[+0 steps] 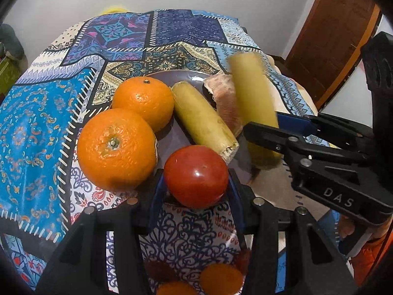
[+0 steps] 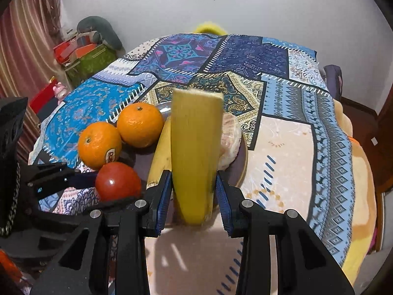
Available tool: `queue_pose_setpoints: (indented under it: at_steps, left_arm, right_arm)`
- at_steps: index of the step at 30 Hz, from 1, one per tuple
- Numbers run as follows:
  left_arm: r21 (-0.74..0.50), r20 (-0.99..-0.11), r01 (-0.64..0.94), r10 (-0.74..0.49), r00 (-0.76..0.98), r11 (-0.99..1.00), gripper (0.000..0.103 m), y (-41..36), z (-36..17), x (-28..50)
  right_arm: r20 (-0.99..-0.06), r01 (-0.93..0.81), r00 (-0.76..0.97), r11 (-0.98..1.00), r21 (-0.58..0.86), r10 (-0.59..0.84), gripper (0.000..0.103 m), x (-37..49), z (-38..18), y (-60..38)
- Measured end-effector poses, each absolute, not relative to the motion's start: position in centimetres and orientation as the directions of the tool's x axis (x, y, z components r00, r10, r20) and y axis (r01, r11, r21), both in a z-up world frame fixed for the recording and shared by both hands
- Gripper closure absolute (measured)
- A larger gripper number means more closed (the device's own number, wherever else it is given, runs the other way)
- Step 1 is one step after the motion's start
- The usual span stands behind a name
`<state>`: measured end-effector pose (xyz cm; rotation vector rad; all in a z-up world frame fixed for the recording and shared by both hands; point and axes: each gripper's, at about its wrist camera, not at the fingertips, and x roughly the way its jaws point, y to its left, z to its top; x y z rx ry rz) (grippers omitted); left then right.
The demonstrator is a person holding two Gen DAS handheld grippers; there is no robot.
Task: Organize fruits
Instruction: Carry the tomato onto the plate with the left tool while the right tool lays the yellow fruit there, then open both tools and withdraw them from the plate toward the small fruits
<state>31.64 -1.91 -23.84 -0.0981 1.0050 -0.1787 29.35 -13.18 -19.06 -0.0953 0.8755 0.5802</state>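
With the left tongs (image 1: 196, 180), pinching a red tomato (image 1: 196, 172) between the blue pads, low at 6 o'clock in the left view. With the right tongs (image 2: 193, 182), pinching a yellow banana piece (image 2: 194, 135), stood almost upright, cut end up. Both held just by the near edge of the dark plate (image 1: 183, 76): tomato at about 7 o'clock of it, banana piece at about 5 o'clock.

Looks like the carrying step: bringing both fruits over to join the rest. Next, probably: lowering each one onto a bare bit of plate, then letting go softly. Not much room there, so best to aim for the gap on the near side. Careful with the tomato: round, so likely to roll off the rim.

Tomato: smooth, shiny, round, likely squishy if squeezed hard. Banana piece: long, dull skin, flat cut top, a bit blurry.

- At 9 o'clock of the plate: the near orange (image 1: 115, 147), round and bumpy, with a sticker.
- At 11 o'clock: the far orange (image 1: 143, 102), just the same skin.
- In the middle: a second banana piece (image 1: 203, 120), ragged at its near end.
- At 1 o'clock: a peeled citrus chunk (image 1: 223, 98), pinkish and rough.
- Under it all: a soft patchwork cloth (image 1: 36, 123), blue and cream, full of patterns.
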Motion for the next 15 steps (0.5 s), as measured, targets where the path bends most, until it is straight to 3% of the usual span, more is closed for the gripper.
queue_pose_setpoints:
  at_steps: [15]
  left_arm:
    - [-0.154, -0.803, 0.12, -0.195, 0.563, 0.981, 0.048, -2.2, -21.5, 30.0]
  right_arm:
    - [-0.74, -0.51, 0.499, 0.843, 0.17, 0.451, 0.071, 29.1, -18.4, -13.5]
